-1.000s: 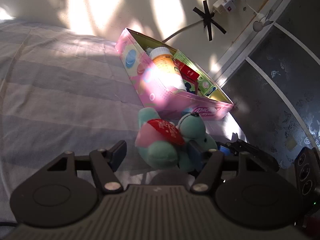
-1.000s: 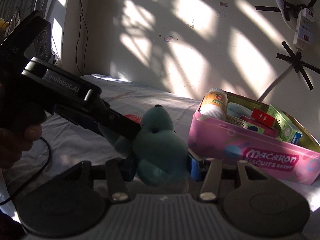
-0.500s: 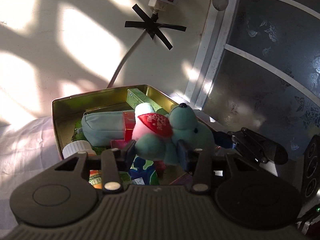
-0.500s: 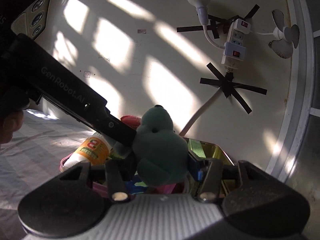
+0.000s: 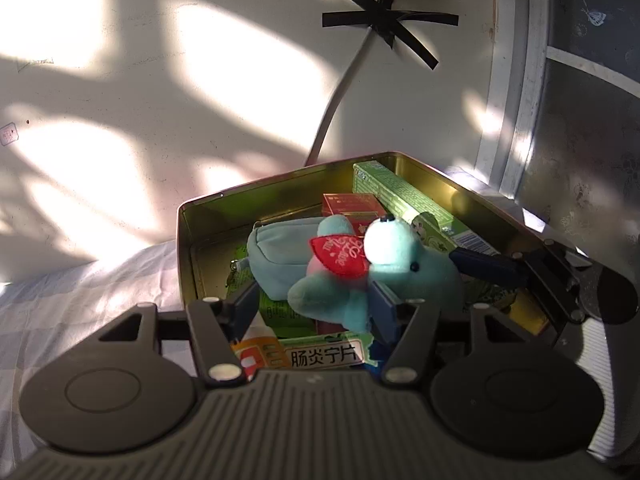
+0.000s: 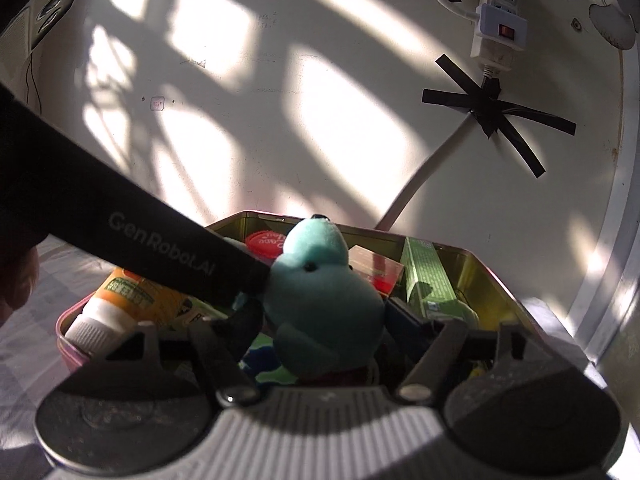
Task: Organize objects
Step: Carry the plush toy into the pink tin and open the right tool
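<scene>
Both claws are seen around one teal plush toy over the open tin, and both sets of jaws are opening right now. Left claw: the toy's lower body sits between the fingers, the right-hand pad looks like it is just touching the fabric, while a clear gap is seen at the left-hand pad. So nothing is being squeezed there. Right claw: the toy's round body is between the fingers too, and the pads are standing off it a bit on each side, as far as can be told in the shadow.

The toy is lying on top of the stuff already packed in the tin, with a red heart patch on its chest and its pale head lit by the sun. Under and beside it a teal zip pouch is seen, plus a red box, a long green box along the far wall, and a medicine box with Chinese print at the near edge. From the right wrist view an orange bottle with a white cap is lying at the tin's left end. The tin's outside is pink.

The tin is set on a bed with a pale checked sheet, right against a sunlit wall. A white cable is taped to the wall with black tape, below a power strip.
</scene>
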Motion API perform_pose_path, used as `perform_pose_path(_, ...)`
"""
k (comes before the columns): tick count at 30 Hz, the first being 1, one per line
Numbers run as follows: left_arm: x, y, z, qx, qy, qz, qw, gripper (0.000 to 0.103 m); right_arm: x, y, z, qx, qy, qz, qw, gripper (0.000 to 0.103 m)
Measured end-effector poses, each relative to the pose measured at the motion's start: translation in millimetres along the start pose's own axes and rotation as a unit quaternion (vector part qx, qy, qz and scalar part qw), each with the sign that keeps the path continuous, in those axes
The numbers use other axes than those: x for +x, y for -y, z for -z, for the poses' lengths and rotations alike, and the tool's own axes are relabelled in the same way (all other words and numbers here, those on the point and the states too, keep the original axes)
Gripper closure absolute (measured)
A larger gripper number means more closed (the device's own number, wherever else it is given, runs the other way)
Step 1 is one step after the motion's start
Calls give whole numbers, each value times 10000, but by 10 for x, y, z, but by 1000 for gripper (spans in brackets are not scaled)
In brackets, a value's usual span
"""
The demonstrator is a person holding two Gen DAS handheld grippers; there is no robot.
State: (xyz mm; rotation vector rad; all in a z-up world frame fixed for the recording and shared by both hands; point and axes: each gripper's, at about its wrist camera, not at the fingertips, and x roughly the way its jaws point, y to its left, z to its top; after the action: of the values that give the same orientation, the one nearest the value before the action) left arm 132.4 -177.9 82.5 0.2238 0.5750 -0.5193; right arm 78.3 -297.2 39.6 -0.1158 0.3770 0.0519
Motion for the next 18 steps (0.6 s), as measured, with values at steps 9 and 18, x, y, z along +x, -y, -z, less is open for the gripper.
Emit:
perform_pose_path(9, -680, 104, 242, 53, 487, -351, 9982, 30, -968, -99, 136, 544, 667, 96, 9962, 27)
perform_pose_path(18, -1269, 96, 732, -26, 847, -753, 9936, 8, -1560, -128, 364, 1703, 551, 14, 9838, 18)
